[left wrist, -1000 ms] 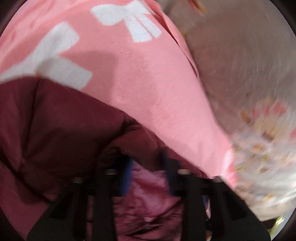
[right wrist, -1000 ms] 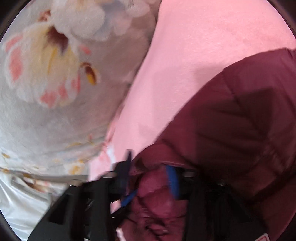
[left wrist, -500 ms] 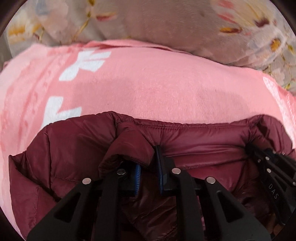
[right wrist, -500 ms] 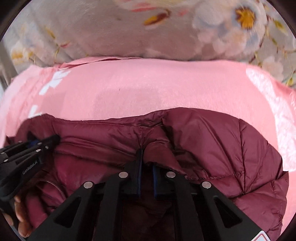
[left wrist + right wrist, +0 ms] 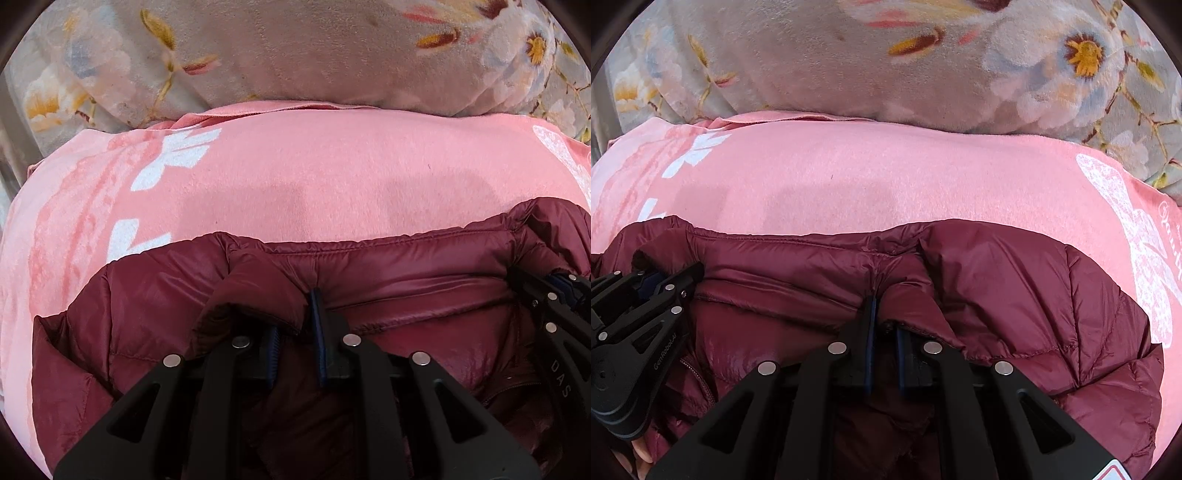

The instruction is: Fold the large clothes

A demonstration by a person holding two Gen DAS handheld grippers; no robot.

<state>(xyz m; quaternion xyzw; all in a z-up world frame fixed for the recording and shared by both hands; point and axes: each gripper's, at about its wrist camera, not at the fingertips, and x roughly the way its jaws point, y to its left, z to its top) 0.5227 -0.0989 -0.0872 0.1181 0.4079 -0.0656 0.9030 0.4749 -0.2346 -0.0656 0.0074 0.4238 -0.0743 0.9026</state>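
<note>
A dark red puffer jacket (image 5: 406,280) lies on a pink blanket (image 5: 332,177); it also shows in the right wrist view (image 5: 1015,280). My left gripper (image 5: 295,325) is shut on a fold of the jacket's upper edge near its left shoulder. My right gripper (image 5: 884,325) is shut on the same edge near the right shoulder. Each gripper shows in the other's view: the right one at the right edge (image 5: 554,306), the left one at the left edge (image 5: 646,295). The jacket's lower part is hidden under the grippers.
The pink blanket (image 5: 886,177) has white bow prints (image 5: 173,158) on the left and a white lace print (image 5: 1126,221) on the right. A grey floral blanket (image 5: 314,55) is bunched up behind it, also in the right wrist view (image 5: 849,62).
Both grippers swung from a tilted, blurred view to a level one facing the floral blanket, still holding the jacket edge, which now lies stretched between them on the pink blanket.
</note>
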